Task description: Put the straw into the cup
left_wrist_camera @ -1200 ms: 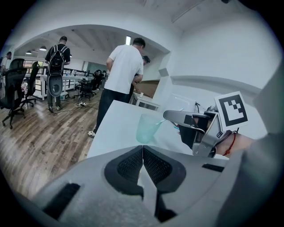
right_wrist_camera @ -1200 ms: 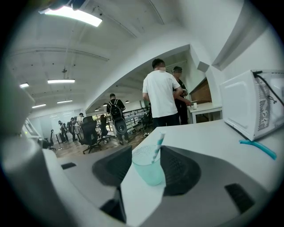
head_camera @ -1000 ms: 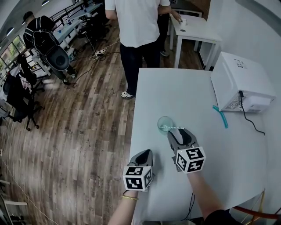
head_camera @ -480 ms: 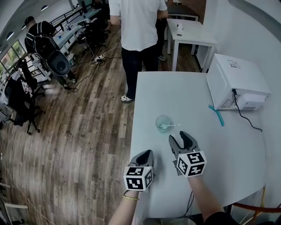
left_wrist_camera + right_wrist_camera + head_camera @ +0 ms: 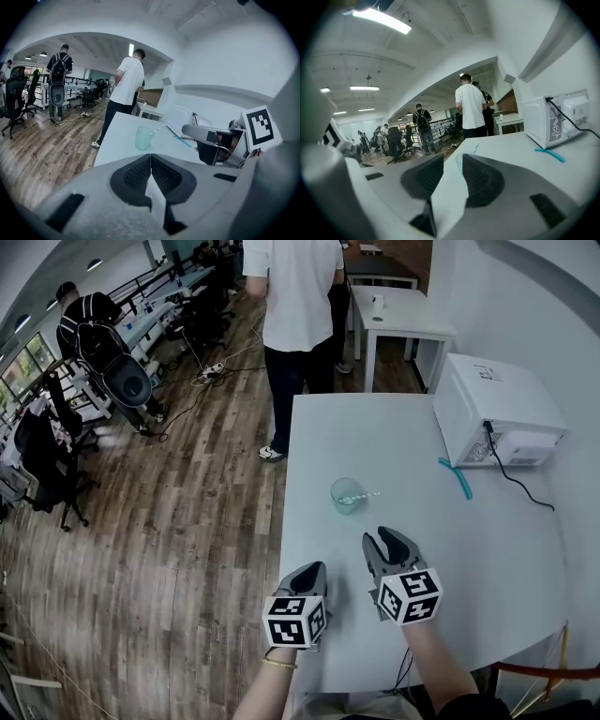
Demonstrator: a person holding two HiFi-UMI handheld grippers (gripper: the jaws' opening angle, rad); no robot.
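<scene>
The right gripper (image 5: 392, 538) sits low in the centre of the head view. Its jaws are partly apart and have just been closing, with nothing between them. In the right gripper view (image 5: 450, 164) only the far-off cup (image 5: 458, 161) shows through the gap. The left gripper (image 5: 314, 568) is just to its left near the table edge. In the left gripper view (image 5: 151, 157) its pads meet tip to tip with nothing between them. Each gripper carries a marker cube (image 5: 410, 594) printed with black-and-white squares, with no letters on them.

The clear greenish cup (image 5: 346, 495) stands upright on the white table (image 5: 375, 432). It is above both grippers in the frame and well apart from them. The striped straw (image 5: 361, 496) already leans in it, its top end poking over the rim toward the right.

A second, teal straw (image 5: 457, 478) lies flat on the table at centre right, just beside the white microwave (image 5: 492, 411). The microwave's top bears a small label whose print is too small to read. A black cable (image 5: 516, 482) runs from its near face across the table.

At the top of the frame a person in a white shirt (image 5: 295, 296) stands at the table's far end. A smaller white table (image 5: 412, 320) is to the right of them. At upper left, on the wood floor (image 5: 169, 521), are office chairs (image 5: 42, 451) and a person with a backpack (image 5: 89, 324).
</scene>
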